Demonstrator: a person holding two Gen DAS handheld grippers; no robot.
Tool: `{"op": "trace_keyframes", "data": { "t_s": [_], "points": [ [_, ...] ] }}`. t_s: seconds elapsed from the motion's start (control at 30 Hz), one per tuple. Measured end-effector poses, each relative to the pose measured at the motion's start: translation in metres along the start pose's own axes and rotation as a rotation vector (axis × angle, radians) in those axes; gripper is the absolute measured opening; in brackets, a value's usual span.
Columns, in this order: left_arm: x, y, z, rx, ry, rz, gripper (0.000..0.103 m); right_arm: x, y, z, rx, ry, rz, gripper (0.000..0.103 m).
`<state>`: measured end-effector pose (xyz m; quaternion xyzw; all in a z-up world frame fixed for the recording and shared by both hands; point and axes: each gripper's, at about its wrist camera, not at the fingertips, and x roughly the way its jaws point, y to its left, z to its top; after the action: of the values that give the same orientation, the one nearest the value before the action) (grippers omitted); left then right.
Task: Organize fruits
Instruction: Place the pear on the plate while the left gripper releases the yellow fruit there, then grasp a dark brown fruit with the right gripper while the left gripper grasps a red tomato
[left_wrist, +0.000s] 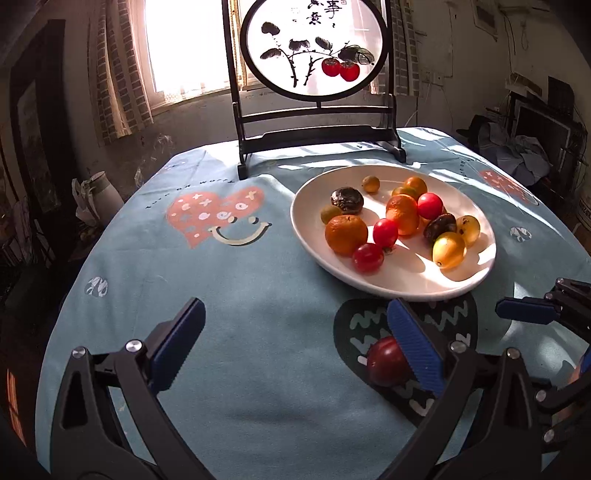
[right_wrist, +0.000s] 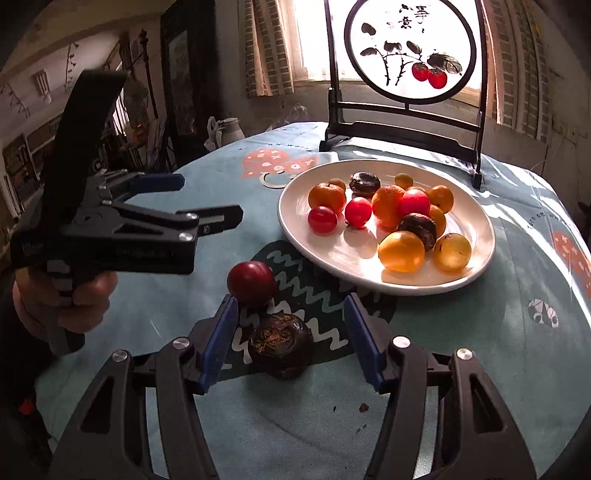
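Between the right gripper's (right_wrist: 291, 332) parted fingers sits a dark fruit (right_wrist: 279, 345), untouched; left gripper (left_wrist: 295, 347) spread wide, its right finger half hiding a red fruit (left_wrist: 386, 360); white plate (right_wrist: 306, 240) beyond holds mixed fruits.

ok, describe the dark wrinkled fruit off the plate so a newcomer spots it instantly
Start at the white plate on the blue tablecloth. On the cloth in front of it lie two loose fruits. It is the nearer, dark brown wrinkled fruit; the red plum beside it is smooth.
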<state>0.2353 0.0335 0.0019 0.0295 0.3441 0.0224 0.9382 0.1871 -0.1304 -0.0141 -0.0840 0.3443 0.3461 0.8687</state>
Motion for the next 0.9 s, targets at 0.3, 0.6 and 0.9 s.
{"op": "trace_keyframes", "data": {
  "t_s": [0.3,0.6,0.9],
  "points": [
    [0.013,0.021,0.000,-0.118,0.068,-0.018,0.101,0.024,0.014,-0.011,-0.103,0.110,-0.031,0.061],
    [0.012,0.002,-0.004,-0.019,0.049,0.022,0.101,0.032,0.011,-0.011,-0.094,0.141,-0.043,0.061],
    [0.015,0.004,-0.003,-0.020,0.054,0.030,0.101,0.040,0.013,-0.012,-0.099,0.184,-0.058,0.049]
  ]
}}
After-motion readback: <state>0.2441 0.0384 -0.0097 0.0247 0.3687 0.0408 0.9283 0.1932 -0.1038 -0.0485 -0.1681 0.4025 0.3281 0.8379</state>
